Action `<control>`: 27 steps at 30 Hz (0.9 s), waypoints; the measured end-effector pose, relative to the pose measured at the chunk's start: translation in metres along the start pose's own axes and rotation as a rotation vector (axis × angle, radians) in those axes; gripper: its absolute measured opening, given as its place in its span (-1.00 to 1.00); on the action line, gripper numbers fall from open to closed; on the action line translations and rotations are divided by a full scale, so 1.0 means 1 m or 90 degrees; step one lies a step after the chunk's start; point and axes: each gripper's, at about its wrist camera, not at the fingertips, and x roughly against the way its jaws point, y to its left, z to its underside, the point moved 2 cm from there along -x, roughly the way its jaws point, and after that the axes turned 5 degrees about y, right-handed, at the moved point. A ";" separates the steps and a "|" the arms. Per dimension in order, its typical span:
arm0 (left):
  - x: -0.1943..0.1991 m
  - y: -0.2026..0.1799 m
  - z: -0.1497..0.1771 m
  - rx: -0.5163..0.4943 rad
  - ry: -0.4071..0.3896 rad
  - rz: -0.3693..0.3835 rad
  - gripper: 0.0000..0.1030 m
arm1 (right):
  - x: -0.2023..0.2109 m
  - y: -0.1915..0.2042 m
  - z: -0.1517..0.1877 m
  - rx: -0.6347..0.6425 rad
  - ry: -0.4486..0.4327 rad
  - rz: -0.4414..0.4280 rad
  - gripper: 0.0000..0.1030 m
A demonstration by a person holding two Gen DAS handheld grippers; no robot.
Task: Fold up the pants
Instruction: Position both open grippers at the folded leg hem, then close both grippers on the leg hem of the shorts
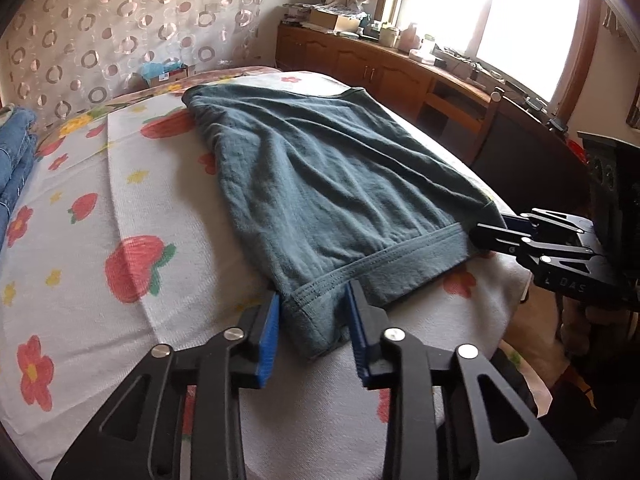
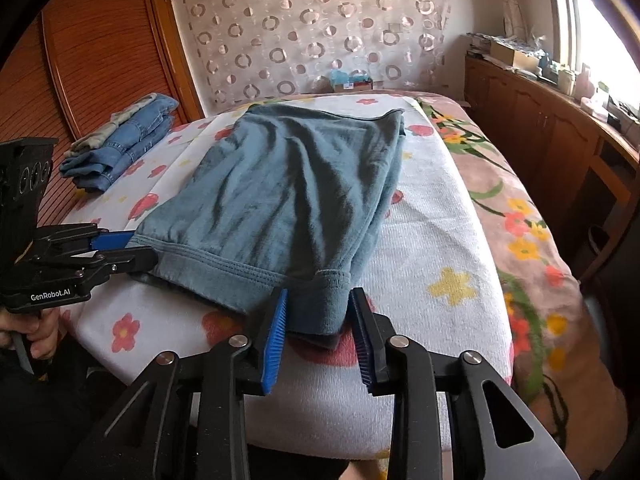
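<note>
Dark teal pants (image 1: 320, 168) (image 2: 296, 184) lie folded lengthwise on a white flower-print towel (image 1: 120, 200) (image 2: 432, 240) covering the bed. The hem band faces me. My left gripper (image 1: 314, 320) is shut on the near left corner of the hem, and the fabric fills the gap between its blue pads. From the right wrist view, the left gripper (image 2: 140, 248) clasps that corner from the side. My right gripper (image 2: 318, 320) is shut on the near right corner of the hem. It appears at the right edge of the pants (image 1: 480, 232) in the left wrist view.
Folded blue jeans (image 2: 120, 148) (image 1: 16, 152) lie at the bed's far left. A wooden cabinet (image 1: 380, 64) (image 2: 540, 120) with clutter runs under the window on the right. A wooden wardrobe (image 2: 100, 40) stands at left. A hand (image 2: 36, 332) holds the left gripper's handle.
</note>
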 end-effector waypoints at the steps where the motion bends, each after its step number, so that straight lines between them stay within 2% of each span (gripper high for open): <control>1: 0.001 0.000 0.000 -0.001 -0.001 0.000 -0.54 | 0.000 -0.001 0.000 -0.001 0.001 -0.005 -0.51; 7: 0.008 -0.003 -0.001 -0.006 -0.006 0.005 -0.67 | 0.007 -0.002 0.000 -0.001 0.002 -0.032 -0.79; 27: 0.057 -0.006 -0.003 -0.015 -0.060 0.015 -0.71 | 0.039 0.008 -0.008 0.023 -0.031 -0.062 -0.81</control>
